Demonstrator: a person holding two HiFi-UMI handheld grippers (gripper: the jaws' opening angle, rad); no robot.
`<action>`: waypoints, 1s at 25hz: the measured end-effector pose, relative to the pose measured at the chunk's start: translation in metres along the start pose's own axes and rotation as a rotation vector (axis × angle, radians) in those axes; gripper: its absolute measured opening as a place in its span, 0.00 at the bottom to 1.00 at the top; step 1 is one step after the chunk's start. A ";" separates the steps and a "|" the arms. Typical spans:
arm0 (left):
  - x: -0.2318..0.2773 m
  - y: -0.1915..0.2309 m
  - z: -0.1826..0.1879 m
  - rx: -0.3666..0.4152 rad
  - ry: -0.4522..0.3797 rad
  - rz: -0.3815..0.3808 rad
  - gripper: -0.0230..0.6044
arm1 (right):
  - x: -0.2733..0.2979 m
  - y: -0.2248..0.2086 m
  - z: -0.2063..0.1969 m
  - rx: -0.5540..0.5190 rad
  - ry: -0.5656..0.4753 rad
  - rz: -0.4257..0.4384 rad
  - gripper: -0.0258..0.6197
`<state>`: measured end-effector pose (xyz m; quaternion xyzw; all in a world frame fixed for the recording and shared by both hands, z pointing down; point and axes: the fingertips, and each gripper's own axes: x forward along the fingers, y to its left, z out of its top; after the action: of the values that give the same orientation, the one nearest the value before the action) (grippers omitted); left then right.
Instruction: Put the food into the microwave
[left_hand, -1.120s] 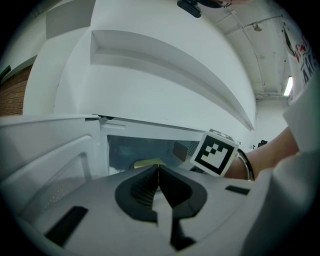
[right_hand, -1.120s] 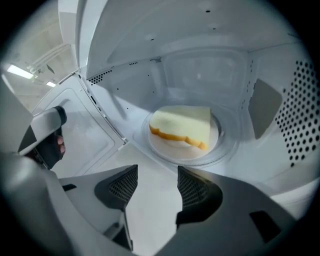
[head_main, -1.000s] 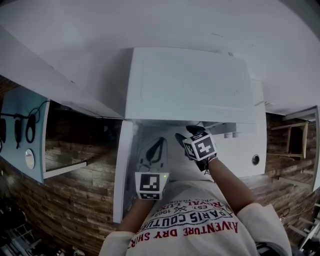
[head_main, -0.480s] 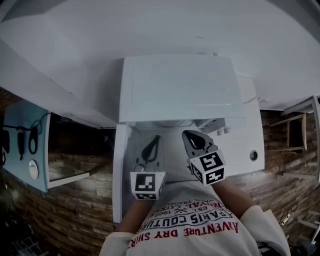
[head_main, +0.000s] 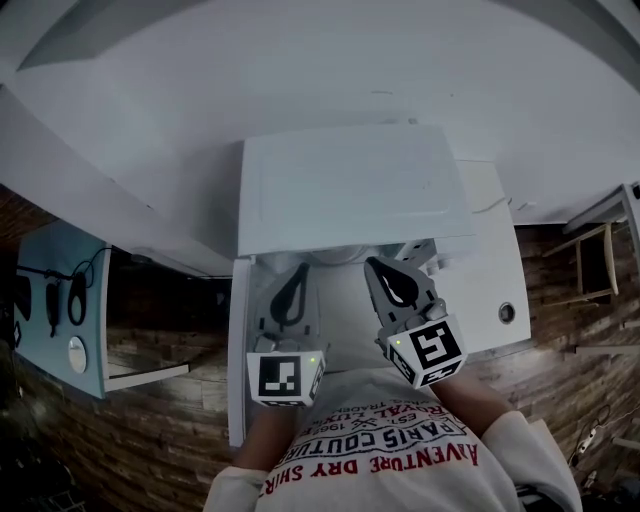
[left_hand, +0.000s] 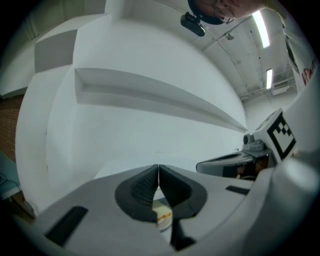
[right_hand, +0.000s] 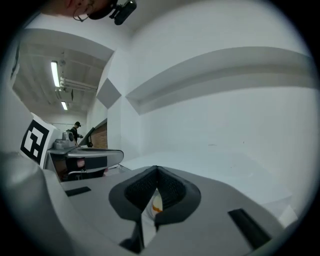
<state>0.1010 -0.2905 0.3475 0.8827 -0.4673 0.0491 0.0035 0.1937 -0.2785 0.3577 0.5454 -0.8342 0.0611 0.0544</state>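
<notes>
1. Food (left_hand: 163, 214): a yellow-orange bit on a white dish (left_hand: 159, 222). It shows only through the slit behind the left claw (left_hand: 158, 167) tips, low and just under them.
2. The same dish and an orange speck also show in the slit behind the right claw (right_hand: 157, 168) tips, again just below them.
3. Left claw: narrow, tips pressed together. Can't tell whether it pinches the dish rim or the dish just lies underneath.
4. Right claw: narrow, tips meeting, same doubt about contact with the dish.
5. Microwave (head_main: 350, 185): a white box straight ahead of both claws. The head view shows only its top, so the inside is hidden and its contents can't be told.
6. A pale curved edge (head_main: 340, 254) sits between the two claw tips, right under the microwave's front lip. Can't tell whether it is the dish.
7. A white upright panel (head_main: 240, 350) stands just outside the left claw and runs back along it. It looks like the open door.
8. The claws are side by side and level, a gap between them, both pointing at the microwave front.
9. The marker cubes (head_main: 283, 377) sit at the rear ends, near the person's shirt (head_main: 385, 455).
10. Beyond the claws is a white wall with a long ledge (left_hand: 160, 97).
</notes>
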 end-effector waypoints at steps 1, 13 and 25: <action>-0.002 0.000 0.007 0.000 -0.018 0.003 0.05 | -0.002 -0.001 0.003 0.002 -0.016 -0.007 0.06; -0.009 0.000 0.024 0.019 -0.063 0.038 0.05 | -0.012 0.006 0.023 -0.051 -0.091 -0.014 0.06; -0.007 0.002 0.014 0.011 -0.057 0.040 0.05 | -0.007 0.013 0.015 -0.039 -0.065 0.002 0.06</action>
<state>0.0969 -0.2868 0.3330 0.8743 -0.4844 0.0266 -0.0157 0.1844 -0.2696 0.3413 0.5453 -0.8370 0.0272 0.0380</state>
